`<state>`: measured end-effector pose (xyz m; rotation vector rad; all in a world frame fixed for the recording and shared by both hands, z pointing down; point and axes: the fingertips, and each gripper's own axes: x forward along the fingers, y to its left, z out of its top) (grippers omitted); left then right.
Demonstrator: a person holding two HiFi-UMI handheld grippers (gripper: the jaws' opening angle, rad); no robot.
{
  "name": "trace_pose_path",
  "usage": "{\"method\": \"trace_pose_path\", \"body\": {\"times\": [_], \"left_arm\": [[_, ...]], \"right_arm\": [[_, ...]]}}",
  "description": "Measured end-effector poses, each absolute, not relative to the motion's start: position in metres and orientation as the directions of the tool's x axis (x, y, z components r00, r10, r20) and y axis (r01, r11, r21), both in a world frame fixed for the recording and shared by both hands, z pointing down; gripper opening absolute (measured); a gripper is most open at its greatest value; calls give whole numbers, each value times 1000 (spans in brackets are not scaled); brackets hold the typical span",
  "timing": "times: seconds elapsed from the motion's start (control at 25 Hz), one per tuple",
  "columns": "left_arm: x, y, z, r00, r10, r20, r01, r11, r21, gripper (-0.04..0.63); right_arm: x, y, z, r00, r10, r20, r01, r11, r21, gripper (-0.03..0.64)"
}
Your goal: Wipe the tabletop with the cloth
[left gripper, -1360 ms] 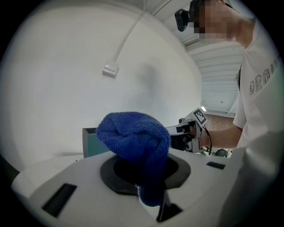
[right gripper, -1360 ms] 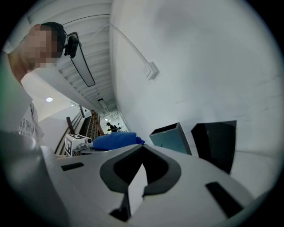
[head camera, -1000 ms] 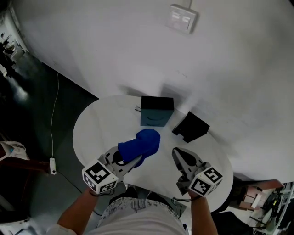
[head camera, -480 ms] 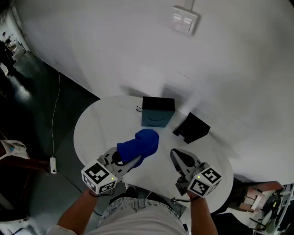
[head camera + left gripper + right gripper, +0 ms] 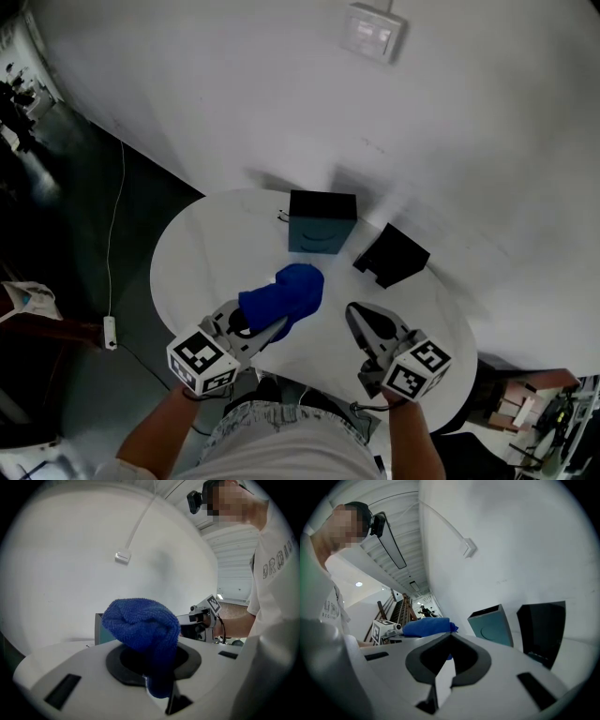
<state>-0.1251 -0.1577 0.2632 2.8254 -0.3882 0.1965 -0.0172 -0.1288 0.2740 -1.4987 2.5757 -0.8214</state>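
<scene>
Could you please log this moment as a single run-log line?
left gripper: shut on blue cloth, bunched | right gripper: shut, empty | table: teal box, black box at far side

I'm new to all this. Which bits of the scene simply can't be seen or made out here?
The left tongs' tips: left gripper view, wrapped in the blue cloth.
Whether the cloth touches the table: head view, the cloth hides it.
What the teal box and black box hold: no view looks inside.
The wall plate: head view, too small to identify.
</scene>
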Motion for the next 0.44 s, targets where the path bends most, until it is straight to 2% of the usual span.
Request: {"method": "trace_pose_path", "body": {"times": [0.44], "left_arm": [[-117,-153,264,955,-241,173,-280,-926,254,91]], "right_arm": [[-14,-125,276,-544,-809,223,-788,401,-468,6]]}}
